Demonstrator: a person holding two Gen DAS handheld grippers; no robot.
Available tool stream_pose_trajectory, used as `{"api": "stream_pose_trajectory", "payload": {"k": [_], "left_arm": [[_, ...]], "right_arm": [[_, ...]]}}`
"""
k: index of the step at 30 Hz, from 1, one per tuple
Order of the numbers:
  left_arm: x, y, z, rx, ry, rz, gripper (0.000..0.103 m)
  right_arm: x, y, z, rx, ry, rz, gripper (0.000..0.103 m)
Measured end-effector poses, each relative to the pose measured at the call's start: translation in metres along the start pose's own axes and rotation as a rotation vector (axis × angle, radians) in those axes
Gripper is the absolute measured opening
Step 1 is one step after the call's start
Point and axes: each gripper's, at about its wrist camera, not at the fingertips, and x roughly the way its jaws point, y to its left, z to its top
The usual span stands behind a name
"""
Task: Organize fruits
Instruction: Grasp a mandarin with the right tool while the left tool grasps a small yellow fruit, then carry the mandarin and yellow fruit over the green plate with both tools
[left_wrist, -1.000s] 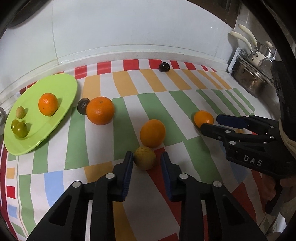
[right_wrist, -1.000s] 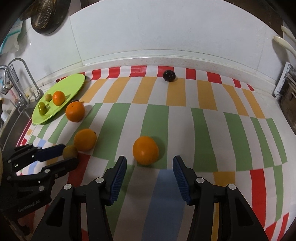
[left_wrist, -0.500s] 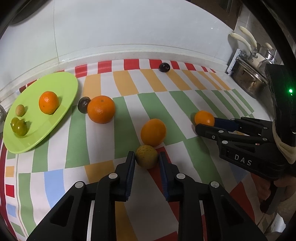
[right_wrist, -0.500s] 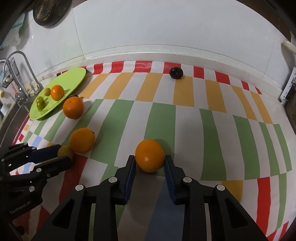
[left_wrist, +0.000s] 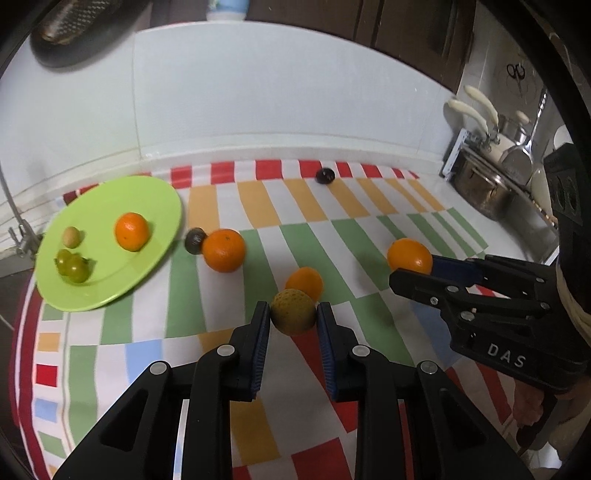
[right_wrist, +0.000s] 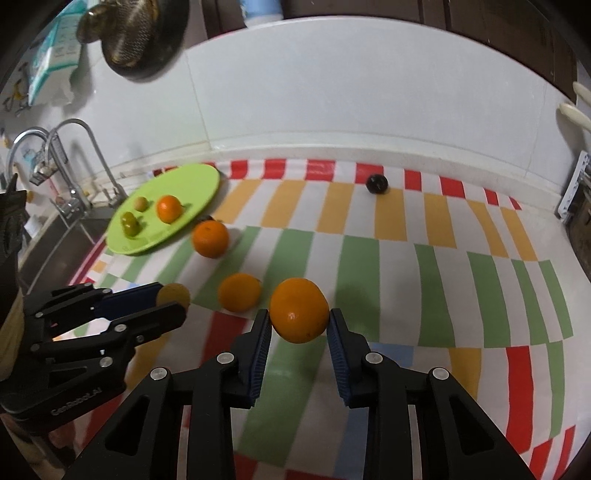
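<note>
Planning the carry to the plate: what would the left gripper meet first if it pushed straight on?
Probably the small orange lying just beyond the yellowish fruit held in the left gripper; depth is uncertain.

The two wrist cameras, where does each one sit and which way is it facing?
Left wrist: on the left gripper, angled down its fingers at the yellowish fruit it clamps; the right gripper shows at right.
Right wrist: on the right gripper, angled down at its clamped orange; the left gripper shows at left.
Shared: green plate, striped cloth.
</note>
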Motion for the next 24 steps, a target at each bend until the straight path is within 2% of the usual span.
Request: {"api": "stream_pose_trajectory", "payload": {"k": [8, 24], "left_arm": [[-0.030, 0.013, -0.003, -0.038, -0.061, 0.030, 0.026], [-0.082, 0.044, -0.007, -0.084, -0.143, 0.128, 0.026]], "right_arm": [[-0.021, 0.027, 0.006, -0.016, -0.056, 0.028, 0.032], [-0.034, 0.077, 0.021, -0.082, -0.122, 0.107, 0.032]]}}
